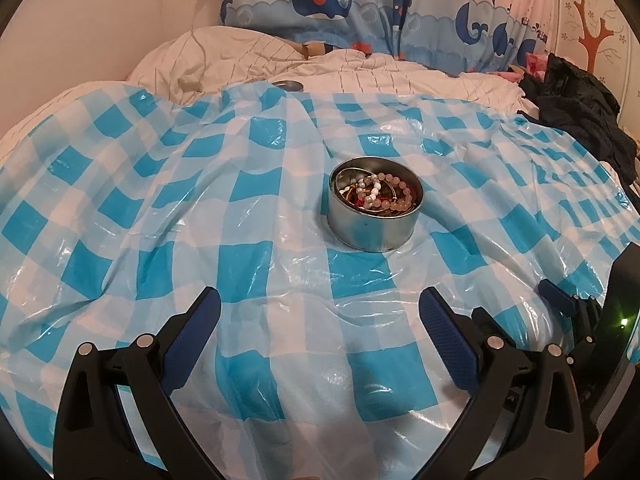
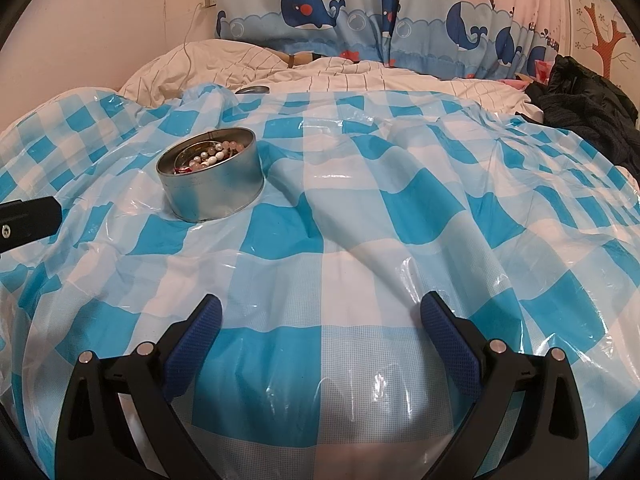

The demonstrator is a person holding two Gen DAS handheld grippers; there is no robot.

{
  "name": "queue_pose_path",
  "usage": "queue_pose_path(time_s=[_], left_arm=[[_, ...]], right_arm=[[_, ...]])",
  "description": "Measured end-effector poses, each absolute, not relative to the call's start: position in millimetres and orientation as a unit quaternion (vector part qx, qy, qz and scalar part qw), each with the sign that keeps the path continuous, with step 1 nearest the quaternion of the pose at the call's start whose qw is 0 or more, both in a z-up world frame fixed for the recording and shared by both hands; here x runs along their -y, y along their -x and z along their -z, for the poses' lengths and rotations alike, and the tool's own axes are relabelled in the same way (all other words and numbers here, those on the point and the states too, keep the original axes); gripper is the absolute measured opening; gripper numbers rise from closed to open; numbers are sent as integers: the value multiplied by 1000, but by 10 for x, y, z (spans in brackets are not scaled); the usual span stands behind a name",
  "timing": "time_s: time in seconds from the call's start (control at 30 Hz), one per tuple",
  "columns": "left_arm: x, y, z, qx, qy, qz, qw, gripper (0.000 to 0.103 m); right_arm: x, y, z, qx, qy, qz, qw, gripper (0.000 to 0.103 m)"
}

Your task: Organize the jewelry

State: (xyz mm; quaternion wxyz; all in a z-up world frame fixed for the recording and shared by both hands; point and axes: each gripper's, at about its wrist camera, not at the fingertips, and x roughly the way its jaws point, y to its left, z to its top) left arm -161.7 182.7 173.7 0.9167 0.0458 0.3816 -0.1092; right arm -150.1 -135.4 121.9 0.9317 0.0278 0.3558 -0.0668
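Resting mid-frame on the checked plastic sheet (image 1: 256, 240) over the bed, the round tin (image 1: 374, 210) is seen heaped with beaded jewelry (image 1: 384, 192), seemingly gathered already; the left tool (image 1: 320, 312) and right tool (image 2: 320, 312) are held wide, empty.

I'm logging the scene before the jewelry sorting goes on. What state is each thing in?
Round metal tin: upright, lid off, on the checked plastic sheet.
Beaded bracelets: piled inside the tin.
Tin lid: lying apart at the sheet's far edge.
Left tongs: open, empty.
Right tongs: open, empty.
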Motion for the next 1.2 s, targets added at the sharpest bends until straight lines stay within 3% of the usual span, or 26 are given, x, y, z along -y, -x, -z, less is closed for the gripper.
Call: queue_pose_path(time_s=[1.2], left_arm=[[-1879, 1594, -1705, -394, -43, 108, 912, 95]], right_arm=[[1360, 1502, -1217, -356, -28, 66, 932, 95]])
